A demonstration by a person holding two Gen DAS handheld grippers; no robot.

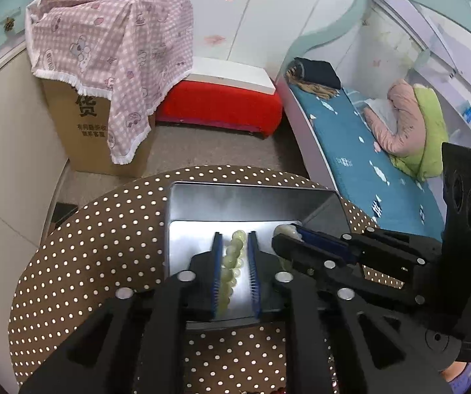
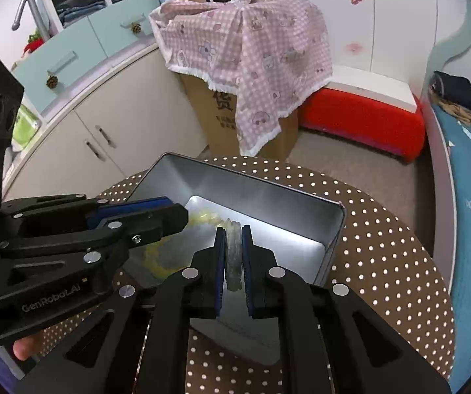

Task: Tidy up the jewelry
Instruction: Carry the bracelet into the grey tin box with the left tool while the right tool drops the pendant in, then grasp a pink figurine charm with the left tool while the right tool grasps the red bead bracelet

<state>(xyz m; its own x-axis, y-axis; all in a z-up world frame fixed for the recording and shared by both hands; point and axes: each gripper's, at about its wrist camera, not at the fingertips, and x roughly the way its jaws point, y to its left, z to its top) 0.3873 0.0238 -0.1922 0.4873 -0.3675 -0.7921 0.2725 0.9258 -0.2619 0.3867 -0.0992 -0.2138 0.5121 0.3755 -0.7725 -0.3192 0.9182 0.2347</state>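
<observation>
A strand of pale green beads (image 1: 232,256) hangs in an open metal tin (image 1: 252,188) on a brown dotted tablecloth (image 1: 104,229). My left gripper (image 1: 234,234) points down into the tin. Its blue pads stand slightly apart, with the beads lying loose between them, nearer the left pad. My right gripper (image 2: 234,228) is shut on another stretch of the bead strand (image 2: 234,252) over the tin (image 2: 235,185). In the left wrist view the right gripper (image 1: 288,231) comes in from the right with a bead at its tip. In the right wrist view the left gripper (image 2: 183,218) reaches in from the left and covers part of the strand.
The round table's edge (image 2: 426,249) runs close behind the tin. Beyond it stand a cardboard box under a pink checked cloth (image 1: 110,52), a red stool (image 1: 219,105), a bed with a blue cover (image 1: 360,151) on the right and cupboards (image 2: 104,124) on the left.
</observation>
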